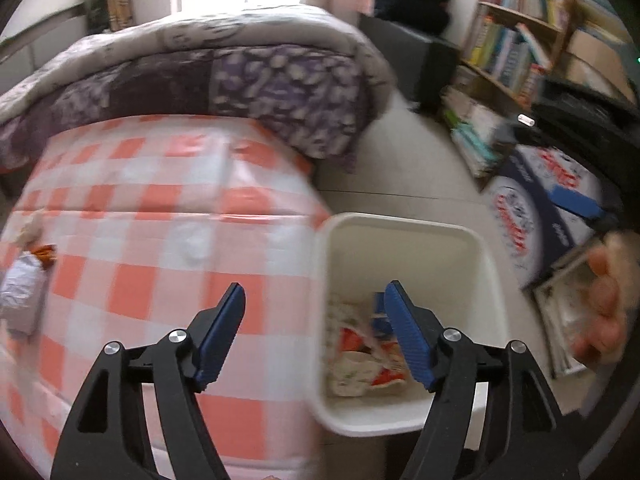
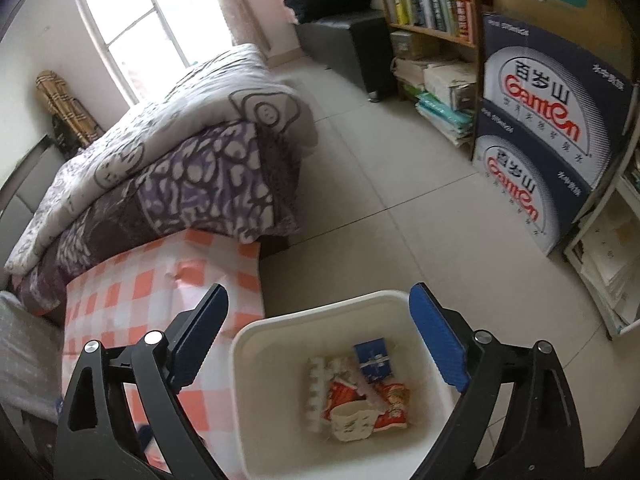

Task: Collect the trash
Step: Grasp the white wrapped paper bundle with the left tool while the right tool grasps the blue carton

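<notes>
Checked surface (image 1: 168,216) sits beside the white bin (image 2: 276,332), and down in the bin lie crumpled wrappers (image 2: 356,404) and a small blue box (image 2: 374,360). Left hand-held gripper (image 1: 316,300) spread wide, nothing between its jaws; right hand-held gripper (image 2: 320,300) gapes wide over the bin, empty too. One more wrapper (image 1: 24,292) waits at the surface's far left edge.

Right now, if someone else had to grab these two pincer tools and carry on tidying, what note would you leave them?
Left gripper: open, nothing between its fingers, above the edge of the white bin.
Right gripper: open and empty, over the same bin.
Done: several wrappers and a small blue box already lie in the bin, which stands on the floor beside the checkered tabletop.
Left: a crumpled silver packet with some orange scraps beside it is still on the tabletop's far left edge. Pick those up next and drop them in.
</notes>
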